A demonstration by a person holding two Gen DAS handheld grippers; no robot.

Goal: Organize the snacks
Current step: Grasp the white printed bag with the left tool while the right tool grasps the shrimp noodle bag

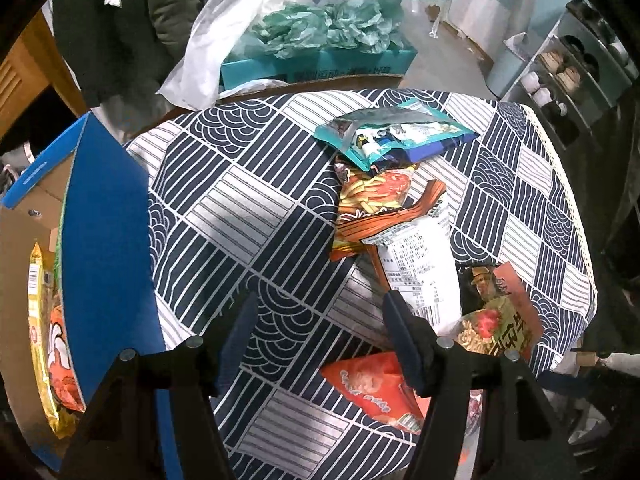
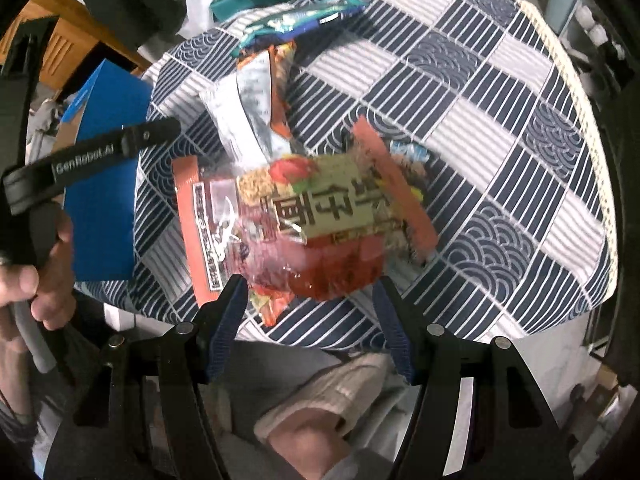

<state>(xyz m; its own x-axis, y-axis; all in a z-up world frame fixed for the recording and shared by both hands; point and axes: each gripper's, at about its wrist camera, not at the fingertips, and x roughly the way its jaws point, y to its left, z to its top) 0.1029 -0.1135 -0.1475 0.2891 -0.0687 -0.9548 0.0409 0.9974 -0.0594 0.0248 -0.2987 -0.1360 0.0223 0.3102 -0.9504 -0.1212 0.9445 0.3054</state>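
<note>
Several snack packs lie on the round table with its navy-and-white cloth [image 1: 248, 208]. In the left wrist view these are a teal pack [image 1: 396, 132], an orange fries pack [image 1: 372, 204], a white-backed pack [image 1: 420, 264], a noodle pack with a gold label [image 1: 496, 312] and a red-orange pack [image 1: 376, 388]. My left gripper [image 1: 320, 308] hangs open over bare cloth, with the red-orange pack just beside its right finger. My right gripper [image 2: 308, 286] is open above the near edge of the noodle pack [image 2: 312, 216]; its pads do not touch it.
A blue cardboard box [image 1: 108, 232] stands at the table's left edge with a yellow snack pack [image 1: 44, 340] inside. A hand [image 2: 40, 264] grips the other gripper's handle. A slippered foot [image 2: 332, 392] shows below the table edge. Behind the table stands a teal box [image 1: 320, 64] stuffed with paper.
</note>
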